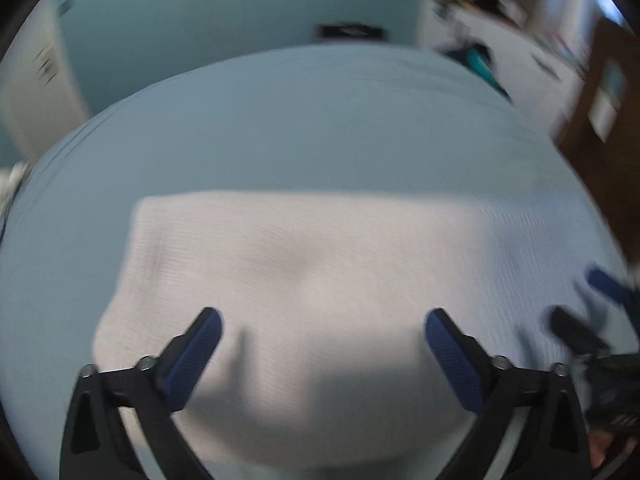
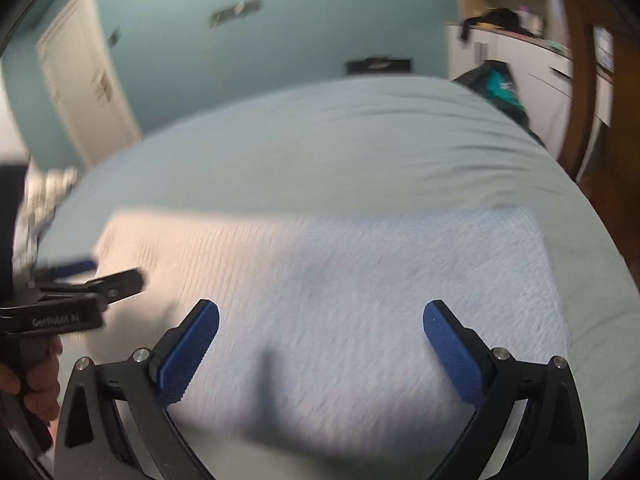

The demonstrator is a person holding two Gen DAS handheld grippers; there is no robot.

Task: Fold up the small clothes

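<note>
Left tool [image 1: 323,334]: black frame, blue ribbed pads spread wide apart, released, nothing between them; it hangs over the near half of the cloth.
Right tool [image 2: 321,326]: same build, pads also spread wide, released and empty, over the right part of the cloth.
Each tool in the other's view: the right tool shows blurred at the right edge of the left wrist view; the left tool [image 2: 86,276] shows at the left edge of the right wrist view, with a hand [image 2: 38,384] gripping its handle.
Task's thing: a white, ribbed-knit rectangular cloth [image 1: 288,280] lies flat on the bed, directly under both tools, long side running left to right; its far edge looks straight. A dark shadow falls on its near part.
In the way: nothing lies on the cloth between the pads.
Surface: a pale blue-grey bedspread [image 1: 304,128], lightly wrinkled toward the far right.
Room: a teal wall [image 2: 280,32] behind the bed; a white panelled door [image 2: 84,92] at far left; white cabinets [image 2: 516,68] with dark clutter on top at far right; a teal-and-black heap [image 2: 498,84] beside the bed; a brown wooden door [image 1: 600,112] at the right edge. Both views are motion-blurred.
</note>
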